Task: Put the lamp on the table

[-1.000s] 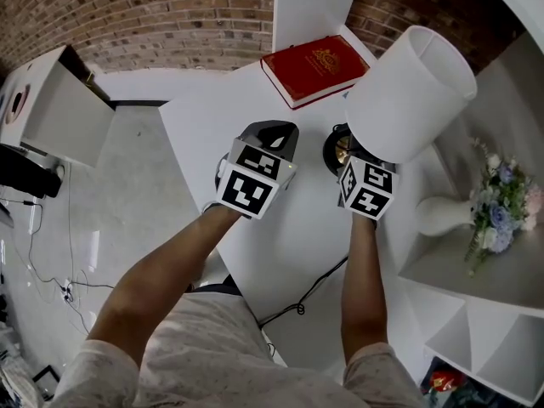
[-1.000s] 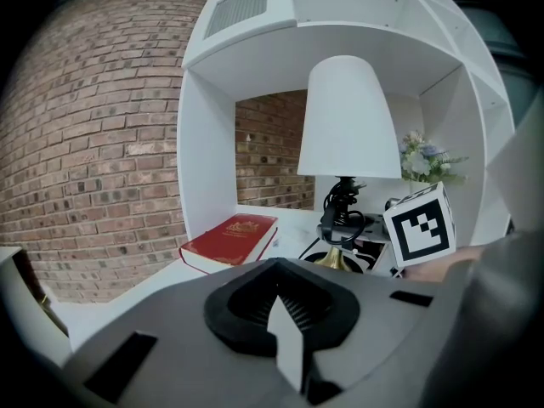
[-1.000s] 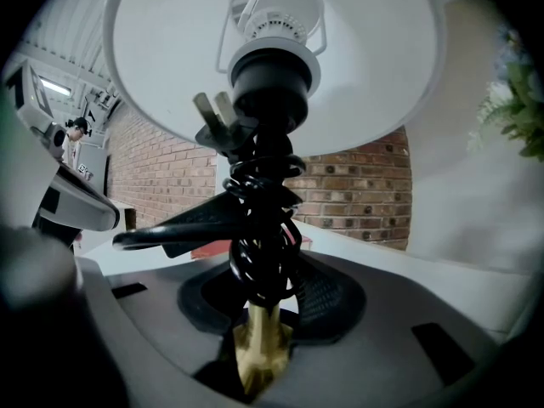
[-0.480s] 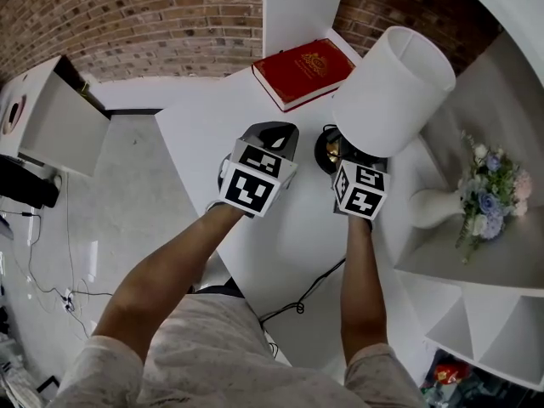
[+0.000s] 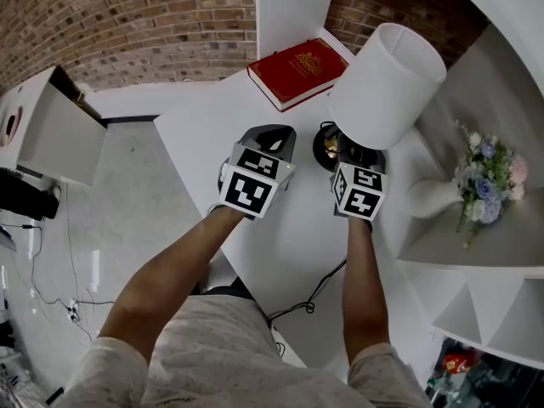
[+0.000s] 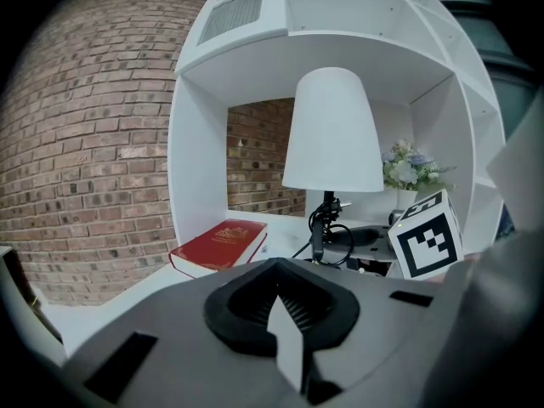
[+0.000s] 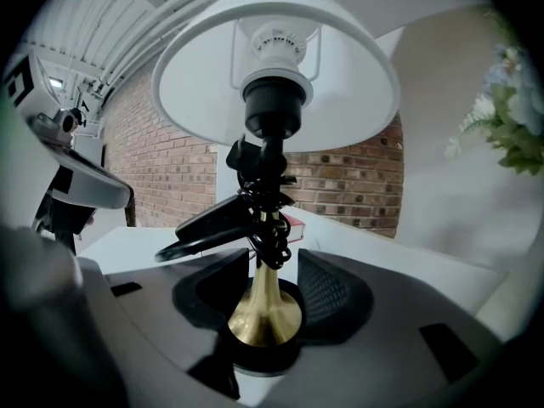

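Observation:
The lamp stands on the white table [image 5: 204,117], with its white shade [image 5: 387,83] above a brass stem [image 7: 265,308] and a black base [image 5: 325,148]. A black cord is wound round the stem. My right gripper [image 5: 343,160] sits at the lamp's foot. Its jaws stand apart on either side of the brass stem [image 7: 268,291], with a gap on both sides. My left gripper [image 5: 270,136] hovers over the table to the left of the lamp, shut and holding nothing [image 6: 280,300]. In the left gripper view the lamp [image 6: 333,134] is ahead, beside the right gripper's marker cube [image 6: 425,236].
A red book [image 5: 297,62] lies at the table's far end by a white upright panel. A white vase of flowers [image 5: 480,172] stands on the shelf to the right. A black cable [image 5: 314,291] trails off the table's near edge. Brick wall lies behind.
The lamp and both grippers keep their places on the table. Only the head view has drifted a little, so everything sits slightly further left in the picture.

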Demonstrator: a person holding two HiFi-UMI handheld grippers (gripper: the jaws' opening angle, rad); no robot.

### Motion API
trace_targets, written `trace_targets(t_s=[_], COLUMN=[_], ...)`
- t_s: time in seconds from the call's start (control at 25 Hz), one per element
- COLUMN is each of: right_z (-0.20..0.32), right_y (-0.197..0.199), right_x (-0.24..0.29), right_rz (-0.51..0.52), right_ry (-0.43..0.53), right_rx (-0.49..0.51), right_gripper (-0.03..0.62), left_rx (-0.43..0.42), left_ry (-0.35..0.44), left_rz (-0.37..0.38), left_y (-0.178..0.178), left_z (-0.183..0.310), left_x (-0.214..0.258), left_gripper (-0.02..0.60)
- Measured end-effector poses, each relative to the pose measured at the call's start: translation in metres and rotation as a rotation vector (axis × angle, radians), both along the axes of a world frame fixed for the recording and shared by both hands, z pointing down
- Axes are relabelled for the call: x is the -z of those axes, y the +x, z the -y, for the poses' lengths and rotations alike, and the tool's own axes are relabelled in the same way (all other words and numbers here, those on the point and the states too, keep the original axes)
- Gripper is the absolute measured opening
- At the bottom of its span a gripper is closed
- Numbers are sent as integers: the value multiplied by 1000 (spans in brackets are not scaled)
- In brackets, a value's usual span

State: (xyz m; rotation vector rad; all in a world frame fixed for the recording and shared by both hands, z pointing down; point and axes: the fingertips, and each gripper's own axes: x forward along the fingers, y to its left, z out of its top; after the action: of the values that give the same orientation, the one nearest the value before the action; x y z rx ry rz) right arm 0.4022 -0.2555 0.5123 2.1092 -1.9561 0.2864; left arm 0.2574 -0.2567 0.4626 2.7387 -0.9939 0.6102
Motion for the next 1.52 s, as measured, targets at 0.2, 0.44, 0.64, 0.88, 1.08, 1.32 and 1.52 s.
trace_targets(t_s=[0.2, 0.44, 0.64, 0.88, 1.08, 1.32, 1.52], right_z=[-9, -25, -37, -46, -54, -65, -76], right_y=[-2, -6, -12, -24, -34, -47, -56], right_x=[3, 3, 6, 13, 20, 36, 47], right_rz=[-18, -19, -21, -25, -30, -44, -47], right_ry=[-14, -40, -53, -53, -61, -63, -73], right_rx=[-28, -80, -118, -145, -165, -191, -227], right_gripper=[161, 161, 161, 161, 161, 161, 161], left_rx=[-22, -46, -68, -89, -117, -161, -197], left_ry=[0, -1, -2, -8, -3, -6, -3], left_rz=[-11, -26, -43, -48, -62, -79, -94], left_y=[-5, -15, -24, -35, -39, -43, -46], left_z=[-5, -10, -12, -12, -13, -16, -17], left_x=[3, 8, 14, 14, 20, 26, 32], left_gripper=[-6, -6, -6, -6, -6, -6, -6])
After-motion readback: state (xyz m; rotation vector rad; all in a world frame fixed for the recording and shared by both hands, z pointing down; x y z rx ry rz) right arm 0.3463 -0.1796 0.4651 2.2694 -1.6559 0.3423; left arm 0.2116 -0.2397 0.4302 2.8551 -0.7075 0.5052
